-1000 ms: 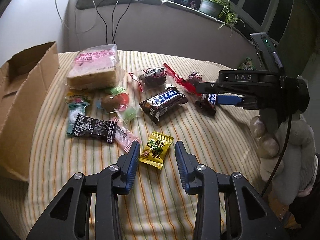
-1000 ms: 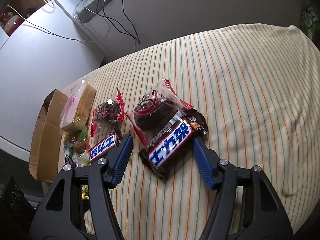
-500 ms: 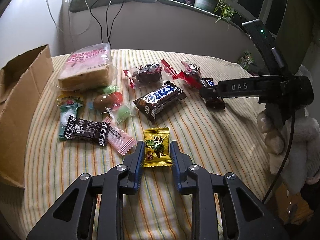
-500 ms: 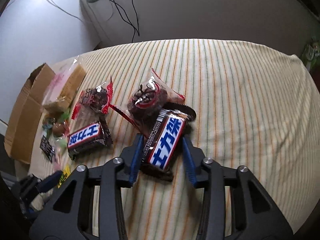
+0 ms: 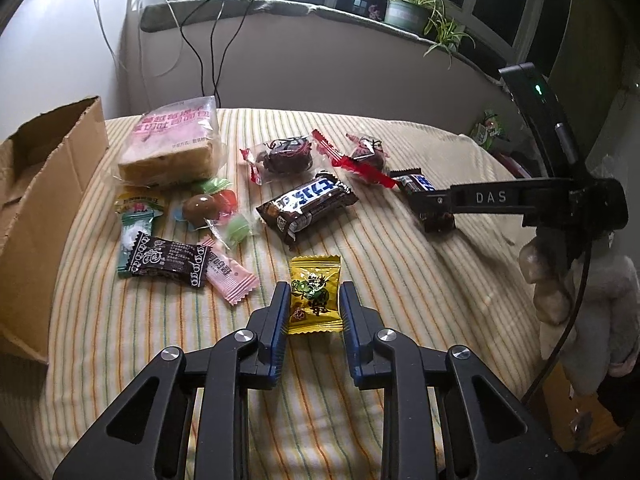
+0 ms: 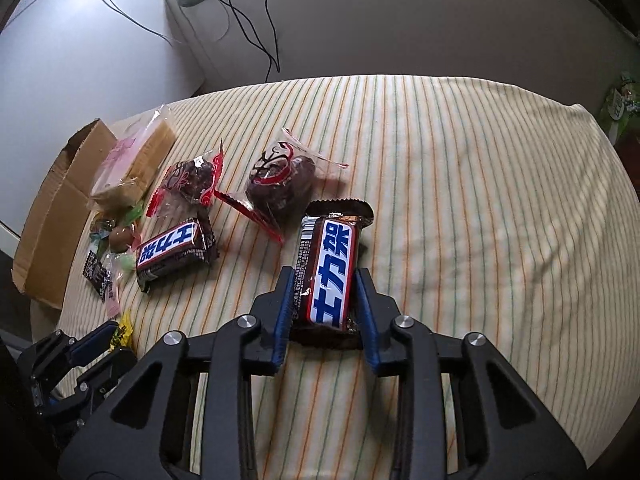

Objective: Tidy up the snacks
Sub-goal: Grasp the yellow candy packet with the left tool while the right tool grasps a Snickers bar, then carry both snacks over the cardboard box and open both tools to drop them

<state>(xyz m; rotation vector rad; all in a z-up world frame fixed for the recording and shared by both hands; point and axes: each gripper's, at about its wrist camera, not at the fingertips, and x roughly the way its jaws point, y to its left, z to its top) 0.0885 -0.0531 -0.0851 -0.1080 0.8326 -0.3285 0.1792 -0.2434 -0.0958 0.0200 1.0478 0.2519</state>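
Note:
My left gripper (image 5: 314, 300) is shut on a small yellow candy packet (image 5: 315, 294) on the striped cloth. My right gripper (image 6: 324, 286) is shut on a brown chocolate bar with blue letters (image 6: 330, 270); it also shows in the left wrist view (image 5: 420, 190). A second such bar (image 5: 306, 206) lies mid-table, also in the right wrist view (image 6: 174, 250). Two clear-wrapped dark cakes (image 5: 286, 156) (image 5: 368, 154) lie behind it. A bagged bread loaf (image 5: 172, 146) sits at the back left.
An open cardboard box (image 5: 44, 200) stands at the table's left edge. Small sweets lie near it: a black packet (image 5: 166, 262), a pink one (image 5: 230, 278), a green-white one (image 5: 136, 216), and round candies (image 5: 208, 208). Cables and potted plants (image 5: 412, 8) are behind.
Both grippers have moved forward and closed: the left onto the yellow candy packet, the right onto the chocolate bar, which turned lengthwise between the fingers.

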